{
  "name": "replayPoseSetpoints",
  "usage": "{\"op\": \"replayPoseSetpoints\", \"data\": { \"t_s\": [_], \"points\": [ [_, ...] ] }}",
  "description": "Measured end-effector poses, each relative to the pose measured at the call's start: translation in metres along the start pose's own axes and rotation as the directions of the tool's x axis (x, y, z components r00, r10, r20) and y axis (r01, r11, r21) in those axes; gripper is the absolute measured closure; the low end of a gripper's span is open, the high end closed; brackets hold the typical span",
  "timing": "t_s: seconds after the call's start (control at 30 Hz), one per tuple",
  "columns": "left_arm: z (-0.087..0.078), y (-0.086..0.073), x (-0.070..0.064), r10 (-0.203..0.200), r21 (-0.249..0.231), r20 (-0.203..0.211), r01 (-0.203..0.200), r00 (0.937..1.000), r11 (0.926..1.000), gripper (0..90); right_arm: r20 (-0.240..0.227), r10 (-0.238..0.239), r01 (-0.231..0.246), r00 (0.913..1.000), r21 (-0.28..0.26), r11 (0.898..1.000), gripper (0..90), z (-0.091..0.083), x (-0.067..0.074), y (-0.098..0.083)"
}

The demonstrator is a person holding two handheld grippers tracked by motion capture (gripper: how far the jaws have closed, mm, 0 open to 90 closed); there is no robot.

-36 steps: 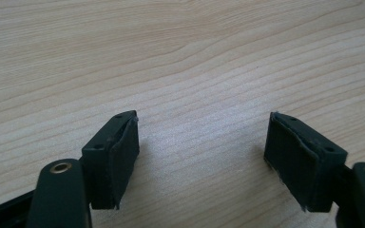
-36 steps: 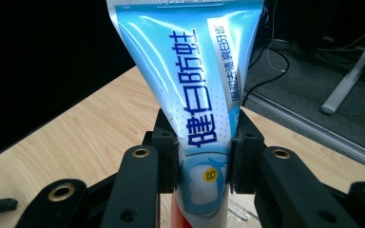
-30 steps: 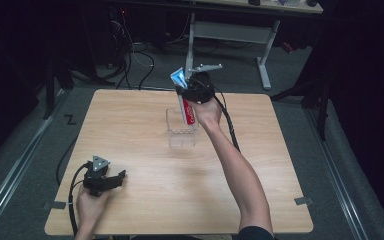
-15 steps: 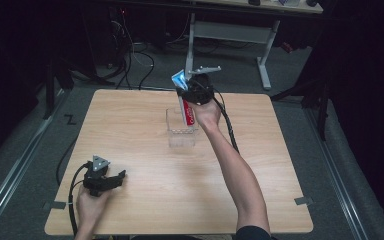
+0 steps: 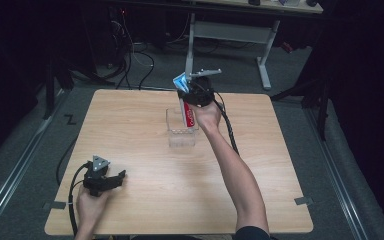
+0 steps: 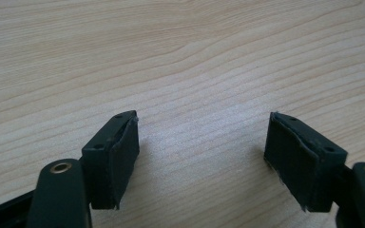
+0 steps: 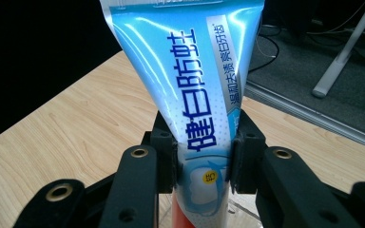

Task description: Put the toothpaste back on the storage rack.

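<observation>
Pinching toothpaste tube (image 7: pixel 195 95), its cap hidden: right gripper (image 7: pixel 203 159) fingers; left gripper (image 6: pixel 202 156) fingers spread, empty.

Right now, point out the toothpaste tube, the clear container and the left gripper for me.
toothpaste tube (image 7: pixel 195 95): right gripper view, on its blue printed body above the jaws.
clear container (image 5: pixel 182 137): high view, on its near wall.
left gripper (image 6: pixel 202 142): left gripper view, midway between its open fingertips.

A blue-and-red toothpaste tube (image 5: pixel 185 102) is held upright at the table's far middle, crimped end up; its red lower end is sunk in a clear container (image 5: pixel 181 131).
</observation>
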State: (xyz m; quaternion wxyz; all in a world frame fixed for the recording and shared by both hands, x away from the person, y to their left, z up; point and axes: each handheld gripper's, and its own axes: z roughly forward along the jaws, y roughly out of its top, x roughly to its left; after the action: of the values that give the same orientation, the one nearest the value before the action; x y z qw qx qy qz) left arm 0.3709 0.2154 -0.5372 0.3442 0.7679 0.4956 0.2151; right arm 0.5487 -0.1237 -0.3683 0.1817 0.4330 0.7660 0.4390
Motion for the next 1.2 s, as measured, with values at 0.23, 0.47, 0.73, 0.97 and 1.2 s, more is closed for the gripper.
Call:
{"op": "replayPoseSetpoints", "data": {
  "t_s": [0.23,0.47,0.73,0.97,1.2],
  "points": [
    [0.0,0.0,0.0,0.0,0.0,0.0,0.0,1.0,1.0,27.5,-0.003,0.001,-0.001,1.0,0.0,1.0,68.8,0.002,0.0,-0.002],
    [0.0,0.0,0.0,0.0,0.0,0.0,0.0,1.0,1.0,27.5,0.001,0.01,-0.01,0.9999,0.015,1.0,68.6,0.005,-0.003,-0.008],
    [0.0,0.0,0.0,0.0,-0.001,0.0,0.0,1.0,1.0,27.5,0.001,0.016,-0.016,0.9999,0.023,1.0,68.4,0.008,-0.005,-0.014],
    [0.0,0.0,0.0,0.001,0.0,0.0,-0.001,1.0,1.0,27.5,0.002,0.024,-0.024,0.9997,0.033,0.999,68.3,0.009,-0.006,-0.019],
    [0.0,0.0,0.0,0.0,0.0,0.0,0.0,1.0,1.0,27.5,0.004,0.03,-0.031,0.9995,0.033,0.999,68.2,0.01,-0.006,-0.025]
  ]
}}
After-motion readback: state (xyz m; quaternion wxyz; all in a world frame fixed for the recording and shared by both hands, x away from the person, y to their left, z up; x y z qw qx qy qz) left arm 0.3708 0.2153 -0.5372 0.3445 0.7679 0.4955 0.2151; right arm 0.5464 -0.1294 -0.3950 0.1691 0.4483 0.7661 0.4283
